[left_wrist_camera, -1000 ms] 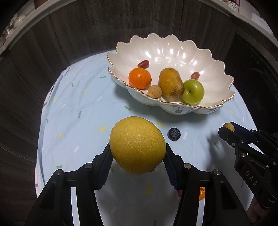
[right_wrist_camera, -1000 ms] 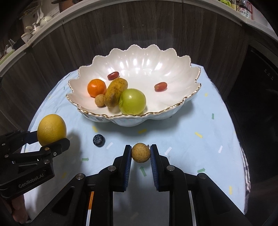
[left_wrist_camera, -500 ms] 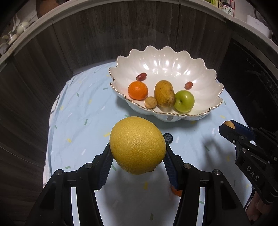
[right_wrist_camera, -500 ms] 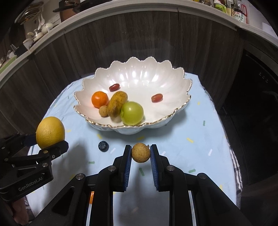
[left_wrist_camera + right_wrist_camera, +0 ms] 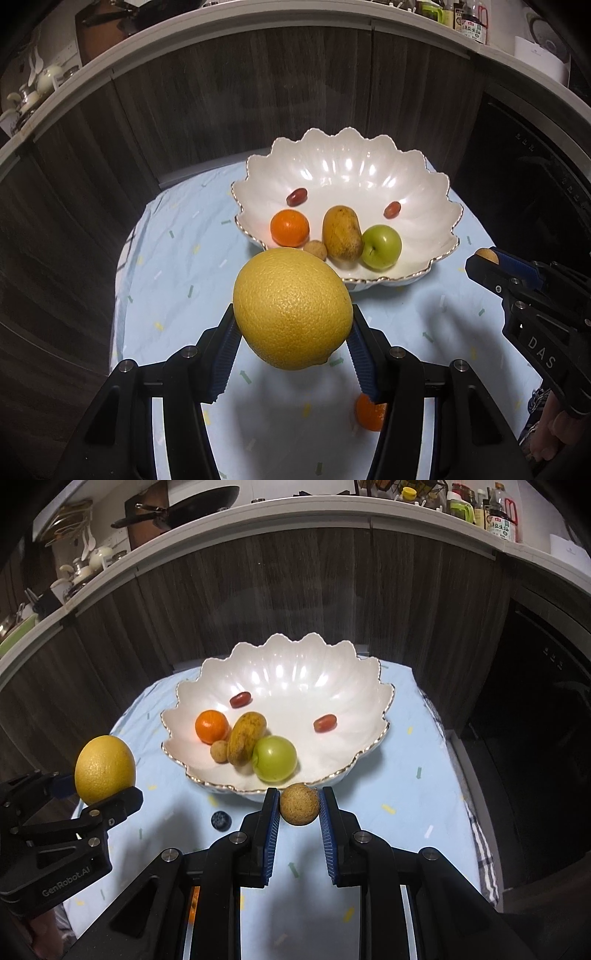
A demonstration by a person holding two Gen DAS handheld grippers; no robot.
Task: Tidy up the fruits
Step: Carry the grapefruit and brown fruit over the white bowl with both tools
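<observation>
My left gripper (image 5: 291, 317) is shut on a large yellow citrus fruit (image 5: 292, 308) and holds it above the table, in front of the white scalloped bowl (image 5: 417, 177). My right gripper (image 5: 298, 805) is shut on a small brown round fruit (image 5: 299, 804), just short of the bowl's near rim (image 5: 332, 775). The bowl holds an orange (image 5: 211, 726), a brown oblong fruit (image 5: 245, 737), a green apple (image 5: 275, 763), a small brown fruit (image 5: 219, 751) and two red grapes (image 5: 325, 722). A blueberry (image 5: 221, 819) and another orange (image 5: 369, 413) lie on the cloth.
A light blue confetti-print cloth (image 5: 417, 786) covers the small table. Dark wood cabinet fronts (image 5: 295, 590) stand behind it, with a counter of kitchenware above. A dark appliance (image 5: 535, 738) stands to the right.
Both grippers have risen and drawn back with their fruits, so the bowl looks smaller and farther. The blueberry is now hidden behind the citrus in the left wrist view.
</observation>
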